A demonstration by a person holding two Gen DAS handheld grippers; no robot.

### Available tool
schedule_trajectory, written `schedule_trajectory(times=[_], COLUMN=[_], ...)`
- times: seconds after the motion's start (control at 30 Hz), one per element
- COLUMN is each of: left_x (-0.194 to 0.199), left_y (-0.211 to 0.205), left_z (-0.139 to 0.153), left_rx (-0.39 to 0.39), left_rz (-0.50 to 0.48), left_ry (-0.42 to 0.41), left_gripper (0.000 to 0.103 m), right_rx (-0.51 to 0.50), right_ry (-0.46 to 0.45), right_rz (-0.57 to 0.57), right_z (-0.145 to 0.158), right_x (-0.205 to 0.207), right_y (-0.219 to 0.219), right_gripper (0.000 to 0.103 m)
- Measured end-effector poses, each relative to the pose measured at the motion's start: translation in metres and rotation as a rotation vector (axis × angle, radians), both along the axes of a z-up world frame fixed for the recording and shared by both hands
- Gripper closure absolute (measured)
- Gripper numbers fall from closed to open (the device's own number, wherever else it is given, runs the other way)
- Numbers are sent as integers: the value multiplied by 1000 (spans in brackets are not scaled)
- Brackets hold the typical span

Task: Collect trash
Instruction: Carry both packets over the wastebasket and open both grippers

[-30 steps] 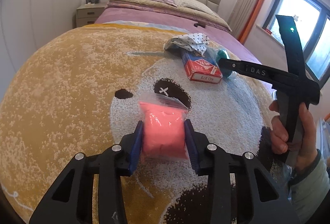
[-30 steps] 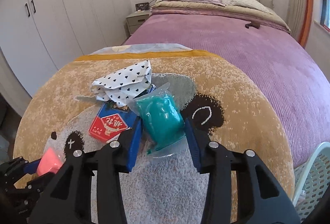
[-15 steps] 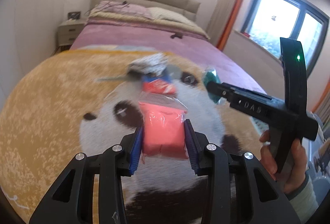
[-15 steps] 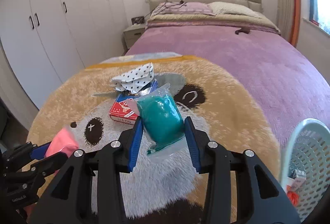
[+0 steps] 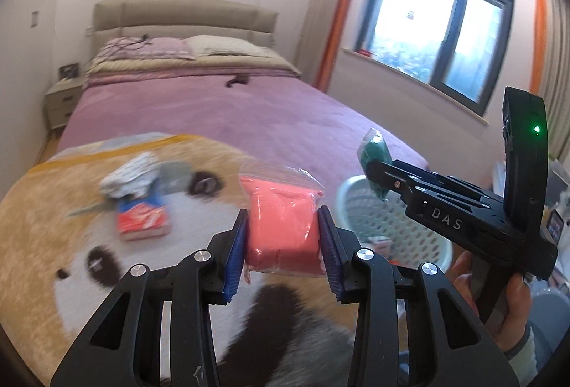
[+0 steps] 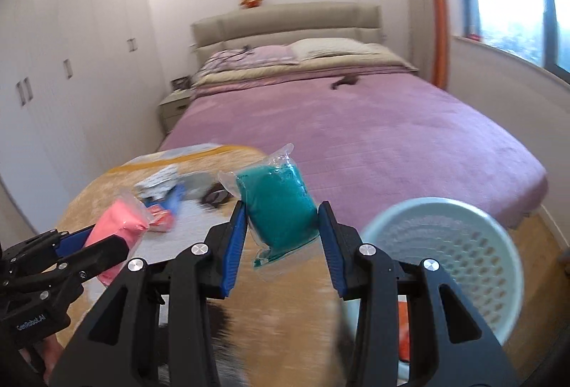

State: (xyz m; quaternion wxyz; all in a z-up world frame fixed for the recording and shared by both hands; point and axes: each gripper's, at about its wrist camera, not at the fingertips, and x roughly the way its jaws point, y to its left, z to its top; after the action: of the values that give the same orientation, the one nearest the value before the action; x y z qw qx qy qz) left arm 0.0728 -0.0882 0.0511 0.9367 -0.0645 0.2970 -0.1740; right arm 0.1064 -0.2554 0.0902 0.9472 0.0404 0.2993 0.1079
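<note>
My left gripper (image 5: 283,246) is shut on a pink bag (image 5: 281,226) and holds it in the air above the panda blanket (image 5: 53,209). My right gripper (image 6: 281,237) is shut on a teal bag (image 6: 278,209), lifted beside a pale green perforated basket (image 6: 463,244). The basket also shows in the left wrist view (image 5: 384,219), behind the right gripper (image 5: 374,166). A red box (image 5: 142,223) and a white dotted wrapper (image 5: 128,180) lie on the blanket. The left gripper with the pink bag (image 6: 117,226) shows at the left of the right wrist view.
A bed with a purple cover (image 6: 374,123) stretches behind the blanket. White wardrobes (image 6: 53,84) line the left wall, a nightstand (image 6: 174,105) stands by the headboard. A window (image 5: 445,41) is on the right. Some items lie in the basket bottom (image 6: 402,330).
Both grippers have risen and swung to the right with their bags. The basket has come into view at the right, close under the right gripper. The red box and wrapper stay on the blanket.
</note>
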Motion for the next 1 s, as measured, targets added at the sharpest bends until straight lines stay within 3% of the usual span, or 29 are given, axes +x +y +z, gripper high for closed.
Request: schedule_trajectory(times=[0.17,0.47,0.67,0.83,1.0], left_x=[28,73,97,103,94], left_y=[-53,-127,-159,-169,-170], left_z=[-6,-41,-66,-71,-65], left_rx=[17,32,68,82,78], left_rz=[-107,-242,-266,-289,-300], left_ry=[45,124,183,194,159], left_gripper=[66,66,66,66,43], right_rx=[-42,-7,-6,17,45], right_ry=[47,178,283,319,333], right_rz=[-143,-304,-369,-395,-423], right_z=[-7,-45,-74,-87,-90], right_x=[4,18,25,26,26], right_y=[-45,-115,-143,-154,-162], right_gripper=[66,66,65,64,57])
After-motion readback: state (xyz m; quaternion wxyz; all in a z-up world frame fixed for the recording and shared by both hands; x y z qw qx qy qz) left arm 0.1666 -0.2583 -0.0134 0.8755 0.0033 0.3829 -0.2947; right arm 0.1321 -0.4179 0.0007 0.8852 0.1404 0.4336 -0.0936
